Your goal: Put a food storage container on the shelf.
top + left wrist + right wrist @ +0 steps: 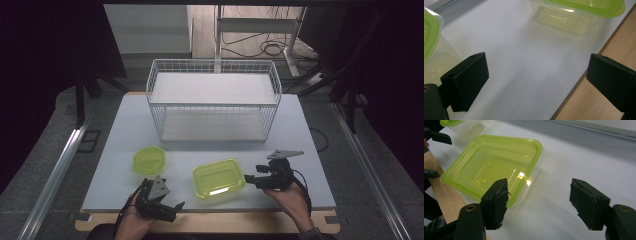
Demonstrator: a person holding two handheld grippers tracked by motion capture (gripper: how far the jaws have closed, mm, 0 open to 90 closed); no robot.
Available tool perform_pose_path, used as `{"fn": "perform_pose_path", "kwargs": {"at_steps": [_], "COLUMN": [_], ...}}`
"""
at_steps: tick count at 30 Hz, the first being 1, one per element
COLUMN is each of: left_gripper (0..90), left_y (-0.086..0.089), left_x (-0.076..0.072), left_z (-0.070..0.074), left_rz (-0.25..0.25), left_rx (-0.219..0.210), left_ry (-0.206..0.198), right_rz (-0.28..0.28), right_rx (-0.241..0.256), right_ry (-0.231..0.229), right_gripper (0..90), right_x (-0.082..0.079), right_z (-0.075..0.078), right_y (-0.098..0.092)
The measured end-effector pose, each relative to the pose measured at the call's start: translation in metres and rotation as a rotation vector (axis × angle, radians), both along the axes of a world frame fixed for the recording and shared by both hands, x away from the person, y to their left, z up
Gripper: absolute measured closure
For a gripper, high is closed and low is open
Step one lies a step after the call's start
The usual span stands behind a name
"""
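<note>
Green rectangular container (218,179) just beside right hand-held gripper (248,178).

A pale grey table (125,130) with a light wooden front edge (210,223) stands on a grey floor (45,160), with metal rails (60,167) running along the floor on both sides. A white wire rack (214,100) with two shelves sits at the table's far half. Behind it are a white-framed stand (257,30) and loose cables (260,47) on the floor, while the room's sides lie in deep shadow.
</note>
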State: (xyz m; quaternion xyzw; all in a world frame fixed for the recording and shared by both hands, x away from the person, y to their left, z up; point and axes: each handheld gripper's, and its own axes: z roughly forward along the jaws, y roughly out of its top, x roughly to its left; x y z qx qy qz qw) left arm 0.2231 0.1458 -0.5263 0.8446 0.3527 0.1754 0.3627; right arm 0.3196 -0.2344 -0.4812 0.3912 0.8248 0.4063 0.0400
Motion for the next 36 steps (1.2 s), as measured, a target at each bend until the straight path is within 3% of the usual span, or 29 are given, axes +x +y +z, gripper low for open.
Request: {"fn": "perform_pose_path", "kwargs": {"at_steps": [7, 14, 20, 27, 36], "left_gripper": [4.1, 4.2, 4.3, 4.5, 4.4], "left_y": [-0.001, -0.002, -0.003, -0.003, -0.002], "left_x": [0.001, 0.000, 0.000, 0.000, 0.000], "left_z": [-0.001, -0.002, -0.002, -0.002, -0.002], "left_rz": [0.000, -0.004, -0.008, -0.007, -0.004], "left_rx": [0.008, 0.016, 0.026, 0.032, 0.022], "left_ry": [0.003, 0.002, 0.002, -0.002, -0.005], "right_rz": [0.008, 0.018, 0.025, 0.028, 0.025], "right_rx": [0.074, 0.100, 0.140, 0.229, 0.250], "right_ry": [0.110, 0.221, 0.301, 0.409, 0.411], "right_gripper": [42.7, 53.2, 62.7, 78.4, 80.0], "right_x": [0.016, 0.035, 0.042, 0.047, 0.046], "right_z": [-0.004, -0.016, -0.023, -0.025, -0.018], "right_y": [0.007, 0.016, 0.020, 0.019, 0.017]}}
